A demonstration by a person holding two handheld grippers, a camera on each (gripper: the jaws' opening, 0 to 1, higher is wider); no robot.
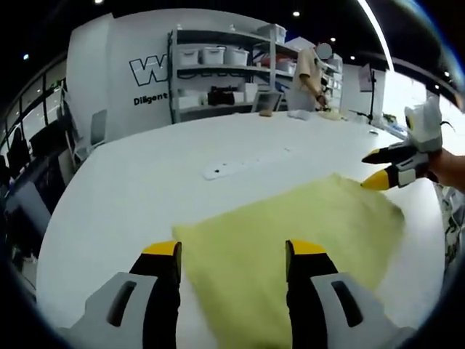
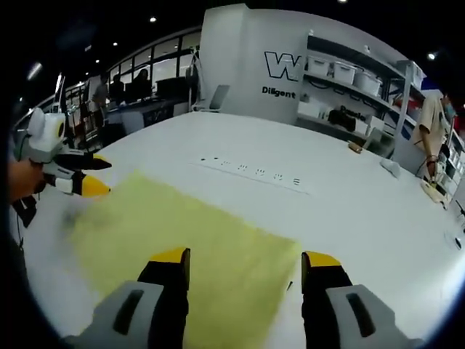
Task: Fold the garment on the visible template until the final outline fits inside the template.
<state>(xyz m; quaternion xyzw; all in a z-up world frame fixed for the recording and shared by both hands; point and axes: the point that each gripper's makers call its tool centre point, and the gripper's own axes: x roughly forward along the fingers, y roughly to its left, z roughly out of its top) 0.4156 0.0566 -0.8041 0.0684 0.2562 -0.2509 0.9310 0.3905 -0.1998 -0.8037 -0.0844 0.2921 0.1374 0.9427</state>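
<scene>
White table (image 1: pixel 145 182), shelving (image 1: pixel 218 73), lettered wall (image 2: pixel 240 51).

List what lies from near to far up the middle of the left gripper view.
Left claw with its jaws apart → yellow garment lying flat on the white table → white power strip → grey shelving with white bins against the far wall.

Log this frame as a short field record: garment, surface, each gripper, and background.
garment: yellow cloth, lying flat, appears folded
surface: white table with an inset socket strip
left gripper: open, jaws either side of the cloth's near edge, holding nothing
right gripper: open, over the cloth's opposite edge, holding nothing
template: cannot tell
background: shelves with bins; a person at the far end
</scene>
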